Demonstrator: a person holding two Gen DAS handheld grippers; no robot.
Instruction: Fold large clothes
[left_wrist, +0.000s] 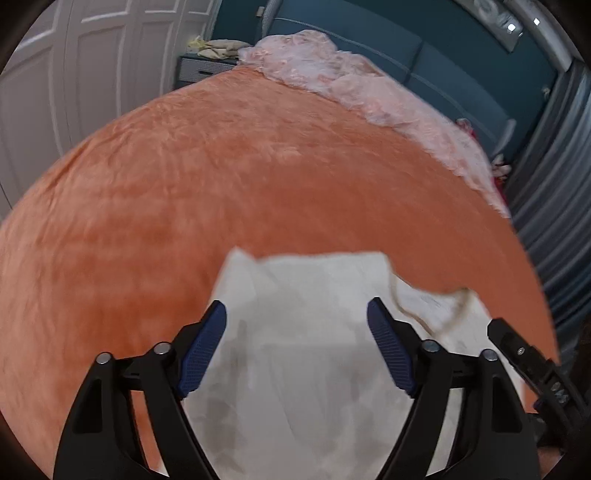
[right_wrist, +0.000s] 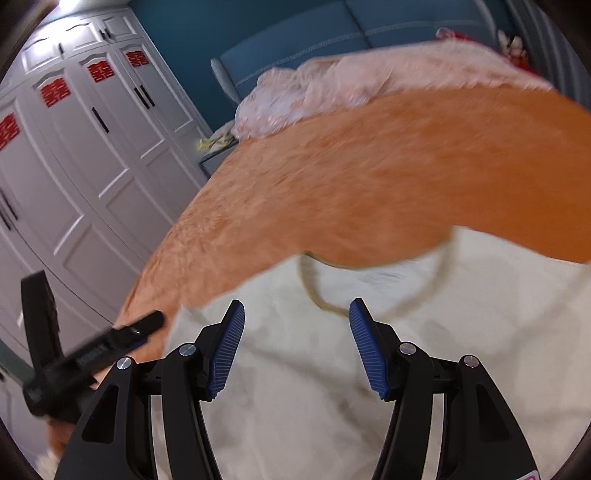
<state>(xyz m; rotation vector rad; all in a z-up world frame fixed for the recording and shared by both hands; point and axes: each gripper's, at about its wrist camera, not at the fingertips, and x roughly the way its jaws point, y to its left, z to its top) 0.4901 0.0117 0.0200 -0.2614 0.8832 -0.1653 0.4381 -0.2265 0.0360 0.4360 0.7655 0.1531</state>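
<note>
Cream cotton fills the lower middle of both wrist views: a large T-shirt (right_wrist: 332, 369) lies flat on the orange bedspread (left_wrist: 221, 177), its ribbed collar (right_wrist: 325, 302) just above the right gripper (right_wrist: 296, 314) in that frame. Both the right gripper and the left gripper (left_wrist: 296, 314) have their jaws spread wide apart, holding nothing. The left view shows the shirt's folded-in edge at centre, the collar to the right. To fold well, I judge each gripper should drop onto a shoulder edge, pinch both fabric layers fully, then lift evenly so the cloth stays taut and square.
</note>
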